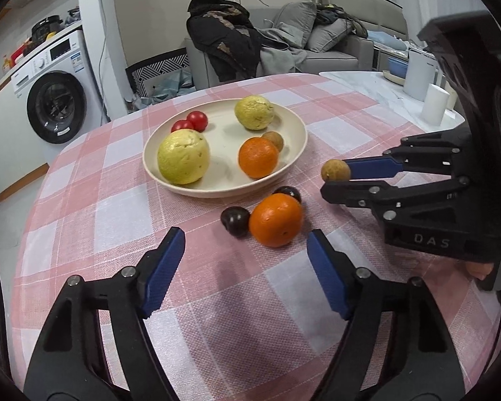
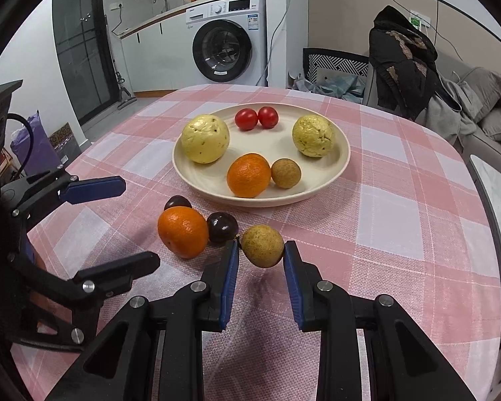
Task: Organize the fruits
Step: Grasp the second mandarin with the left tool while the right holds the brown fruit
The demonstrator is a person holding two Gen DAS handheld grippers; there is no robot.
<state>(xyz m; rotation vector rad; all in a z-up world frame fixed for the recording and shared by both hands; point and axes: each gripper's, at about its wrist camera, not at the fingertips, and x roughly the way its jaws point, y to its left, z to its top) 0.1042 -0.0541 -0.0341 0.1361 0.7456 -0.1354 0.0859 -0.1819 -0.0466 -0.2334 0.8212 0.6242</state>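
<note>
Blue-padded left gripper (image 1: pixel 245 260) stands apart and empty, just short of a loose orange (image 1: pixel 275 219) and two dark plums (image 1: pixel 235 221) on the checked cloth. Right gripper (image 2: pixel 261 250) is clamped on a brown longan (image 2: pixel 262 245) in the air. Farther off, the plate (image 1: pixel 294 123) already holds six fruits; four seem left to move.

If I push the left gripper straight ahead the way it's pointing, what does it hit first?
Most likely the loose orange on the tablecloth, lying just ahead between the open jaws of the left gripper, with a dark plum touching it. Depth is uncertain.
</note>
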